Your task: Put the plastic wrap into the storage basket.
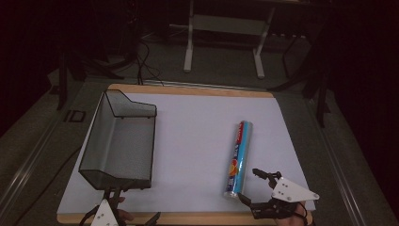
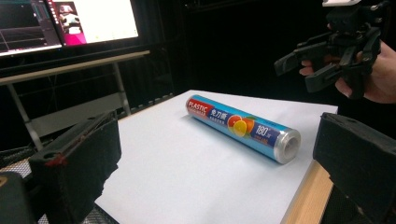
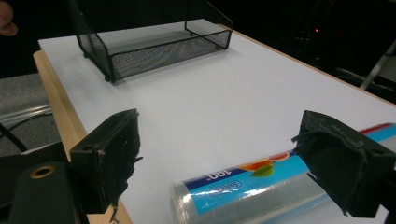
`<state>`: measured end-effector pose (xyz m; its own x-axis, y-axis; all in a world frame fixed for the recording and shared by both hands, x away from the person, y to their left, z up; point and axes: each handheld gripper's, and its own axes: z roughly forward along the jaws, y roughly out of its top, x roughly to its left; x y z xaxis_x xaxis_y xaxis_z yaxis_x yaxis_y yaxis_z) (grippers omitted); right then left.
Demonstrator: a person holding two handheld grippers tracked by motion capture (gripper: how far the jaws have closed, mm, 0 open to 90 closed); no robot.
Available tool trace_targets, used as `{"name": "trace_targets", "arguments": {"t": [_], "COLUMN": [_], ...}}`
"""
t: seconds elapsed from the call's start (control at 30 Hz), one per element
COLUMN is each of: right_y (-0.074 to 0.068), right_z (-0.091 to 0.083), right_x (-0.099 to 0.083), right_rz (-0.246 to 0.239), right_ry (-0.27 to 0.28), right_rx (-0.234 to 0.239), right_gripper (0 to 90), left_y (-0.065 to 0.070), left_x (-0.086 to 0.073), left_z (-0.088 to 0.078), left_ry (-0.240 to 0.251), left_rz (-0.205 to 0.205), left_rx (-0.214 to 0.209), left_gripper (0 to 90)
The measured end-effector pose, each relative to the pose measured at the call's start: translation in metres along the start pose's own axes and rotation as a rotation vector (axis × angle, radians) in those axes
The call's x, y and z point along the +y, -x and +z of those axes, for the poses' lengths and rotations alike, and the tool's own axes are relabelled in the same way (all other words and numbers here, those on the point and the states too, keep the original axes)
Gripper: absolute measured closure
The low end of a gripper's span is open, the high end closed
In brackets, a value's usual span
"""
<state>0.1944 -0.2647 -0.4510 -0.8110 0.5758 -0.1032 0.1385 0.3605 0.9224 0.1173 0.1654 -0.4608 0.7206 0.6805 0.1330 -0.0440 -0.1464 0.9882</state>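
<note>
The roll of plastic wrap (image 1: 239, 158) is lying on the white tabletop (image 1: 197, 141), well apart from the wire basket (image 1: 120, 141). The right tool (image 1: 254, 186) is hovering wide open at the roll's near end, gripping nothing. The left tool (image 2: 215, 154) is gaping wide open beside the basket, holding nothing.

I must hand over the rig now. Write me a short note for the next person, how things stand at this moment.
Right gripper: open, jaws either side of the near end of the wrap roll, not closed on it.
Left gripper: open, holds nothing, at the near table edge by the mesh tray.
Roll lies flat on the white mat, right of the tray. Tray is empty.
Done: nothing moved yet, it seems.
Left: probably grasp the roll and put it in the tray.
</note>
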Motion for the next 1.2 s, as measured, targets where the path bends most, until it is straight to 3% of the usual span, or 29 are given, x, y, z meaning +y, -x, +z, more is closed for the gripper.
{"name": "trace_targets", "arguments": {"t": [0.2, 0.27, 0.4, 0.67, 0.73, 0.9, 1.2], "right_y": [-0.005, -0.008, -0.009, -0.012, -0.015, -0.020, -0.016], "right_z": [0.000, 0.001, 0.003, 0.004, 0.004, 0.001, 0.005], "right_x": [0.002, 0.003, 0.003, 0.008, 0.012, 0.023, 0.045], "right_rz": [-0.022, -0.050, -0.053, -0.051, -0.037, -0.075, -0.080], "right_ry": [-0.020, -0.027, -0.056, -0.064, -0.062, -0.052, -0.071], "right_rx": [0.002, -0.006, -0.008, 0.010, 0.007, -0.025, -0.038], "right_gripper": [12.8, 11.4, 11.3, 13.4, 12.8, 11.4, 10.5], "left_y": [0.001, 0.001, 0.001, 0.002, 0.002, 0.003, 0.004], "left_x": [0.000, 0.000, 0.000, 0.000, 0.000, 0.000, 0.000], "left_z": [0.001, 0.001, 0.001, 0.002, 0.002, 0.002, 0.003], "left_ry": [-0.002, -0.001, 0.000, -0.002, -0.001, -0.004, -0.007], "left_rz": [0.003, 0.001, 0.004, 0.006, 0.005, 0.007, 0.002], "left_rx": [-0.005, -0.007, -0.006, -0.004, -0.005, -0.011, -0.012], "left_gripper": [1.8, 1.8, 1.9, 1.8, 1.8, 1.8, 1.8]}}
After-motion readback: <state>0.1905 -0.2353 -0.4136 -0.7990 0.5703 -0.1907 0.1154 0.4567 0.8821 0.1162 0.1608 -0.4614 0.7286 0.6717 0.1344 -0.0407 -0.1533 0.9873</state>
